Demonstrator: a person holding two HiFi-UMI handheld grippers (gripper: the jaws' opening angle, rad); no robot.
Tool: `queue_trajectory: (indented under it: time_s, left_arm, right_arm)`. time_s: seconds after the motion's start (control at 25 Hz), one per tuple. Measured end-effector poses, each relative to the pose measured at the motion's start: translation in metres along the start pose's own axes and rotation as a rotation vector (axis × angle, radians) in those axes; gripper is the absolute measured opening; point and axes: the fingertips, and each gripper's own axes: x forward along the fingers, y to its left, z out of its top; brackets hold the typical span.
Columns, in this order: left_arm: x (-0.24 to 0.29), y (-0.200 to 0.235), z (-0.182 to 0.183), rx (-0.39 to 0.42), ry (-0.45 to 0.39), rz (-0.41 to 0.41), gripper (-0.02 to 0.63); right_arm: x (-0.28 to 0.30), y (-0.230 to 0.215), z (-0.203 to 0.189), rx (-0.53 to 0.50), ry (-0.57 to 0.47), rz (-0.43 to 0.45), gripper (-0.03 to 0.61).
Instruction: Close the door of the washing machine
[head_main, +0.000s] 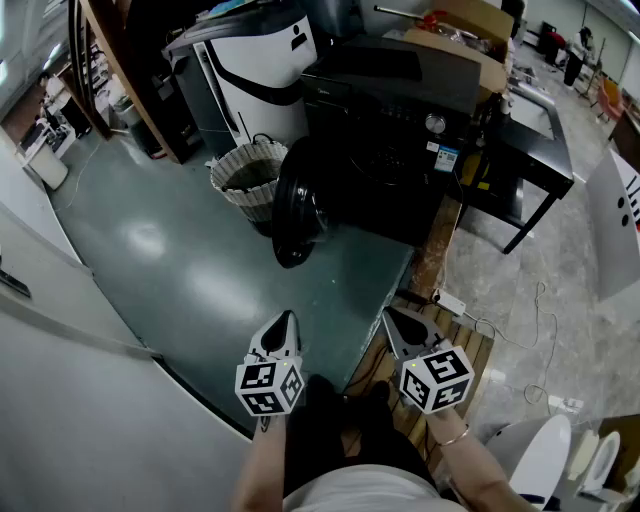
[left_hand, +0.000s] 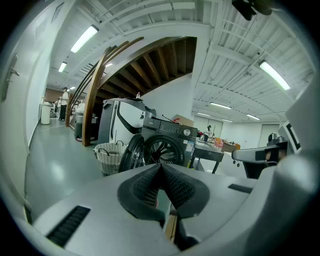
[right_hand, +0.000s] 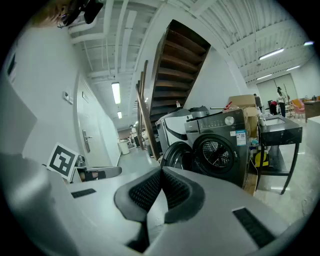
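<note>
Jaws together and empty, the left tool (head_main: 286, 320) sits well short of the door (head_main: 296, 205), which stands wide open on the washing machine (head_main: 400, 140). It looks stiff, hinged and probably light, so push its free rim. The right tool (head_main: 392, 316) is likewise closed and empty.

I read no words or numbers anywhere. Dark grey front-loading washing machine (head_main: 390, 150): small blue-and-white sticker (head_main: 446, 158) on front, print too small for me. Control panel marks illegible. White cube at left (head_main: 268, 386), white cube at right (head_main: 436, 378): black-and-white square marker patterns, no letters. White slanted board (head_main: 622, 205) at picture edge: black marks, cut off, unreadable.
</note>
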Motion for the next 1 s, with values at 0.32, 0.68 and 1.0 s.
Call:
queue_trajectory:
  time_s: [0.32,0.68,1.0]
  left_arm:
    - [0.033,0.035,-0.003,-0.004,-0.001,0.006,0.021]
    - [0.042,0.052,0.023,0.003,-0.023,0.026,0.025]
    - [0.058,0.032,0.048,0.002,-0.046,0.071,0.108]
  right_arm:
    - [0.045,-0.003,-0.011,0.031,0.018,0.025,0.006]
    - [0.062,-0.007,0.011,0.036,0.002,0.042,0.008]
    - [0.043,-0.034,0.048,0.008,-0.041,0.050,0.008]
